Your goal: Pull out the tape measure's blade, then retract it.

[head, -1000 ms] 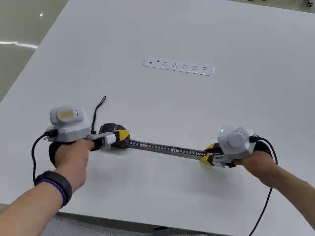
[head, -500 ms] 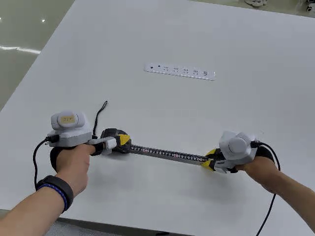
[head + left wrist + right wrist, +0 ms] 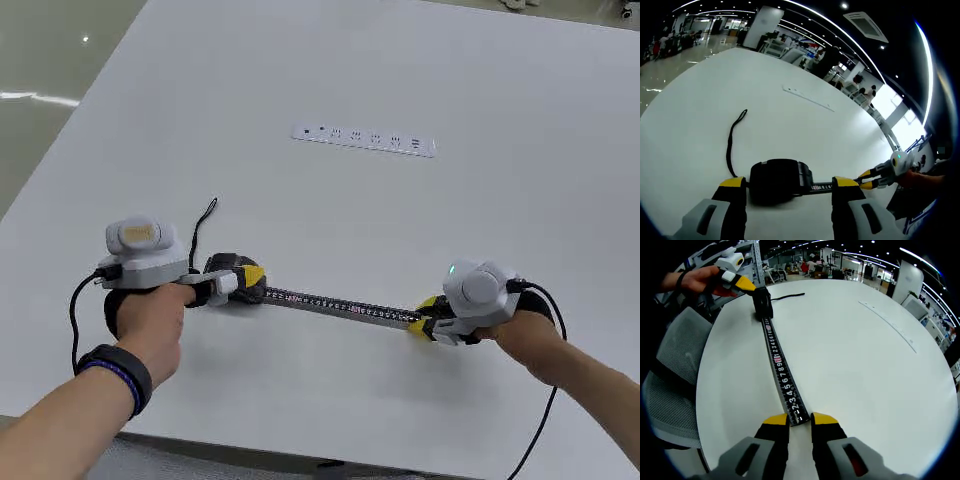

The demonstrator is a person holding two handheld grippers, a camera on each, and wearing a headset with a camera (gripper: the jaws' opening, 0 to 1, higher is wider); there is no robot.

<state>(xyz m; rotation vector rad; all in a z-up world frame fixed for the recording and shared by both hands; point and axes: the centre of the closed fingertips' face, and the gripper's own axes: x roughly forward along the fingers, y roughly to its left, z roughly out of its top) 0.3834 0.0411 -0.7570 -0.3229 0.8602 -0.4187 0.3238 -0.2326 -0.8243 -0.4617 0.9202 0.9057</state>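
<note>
head view: compared with a second ago, almost nothing has changed. the blade [image 3: 340,307] spans the same stretch between my two grippers, and only the camera has drifted a little. i take it that the pull-out is done or paused and the retraction has not begun. the tape measure case [image 3: 240,278] sits at the tips of my left gripper [image 3: 232,284], and the blade's free end is at my right gripper [image 3: 425,322]. the blade runs low over the white table [image 3: 400,220]. a power strip [image 3: 364,139] lies well beyond both sets of jaws.

left gripper view: the case sits between my jaws. one jaw is close against it and a sliver of gap shows at the other, so i cannot tell whether i am clamping it. its black strap [image 3: 732,137] trails ahead of the jaws. the blade leaves to the side toward my other gripper. the table is bare, matte and white. behind it is an open hall with ceiling lights [image 3: 842,6] and people [image 3: 862,92] far off.

right gripper view: my jaws are drawn nearly together, pinching the blade's end between them. the blade runs straight ahead from them to the case. a grey mesh chair [image 3: 675,355] stands off the table's edge.
</note>
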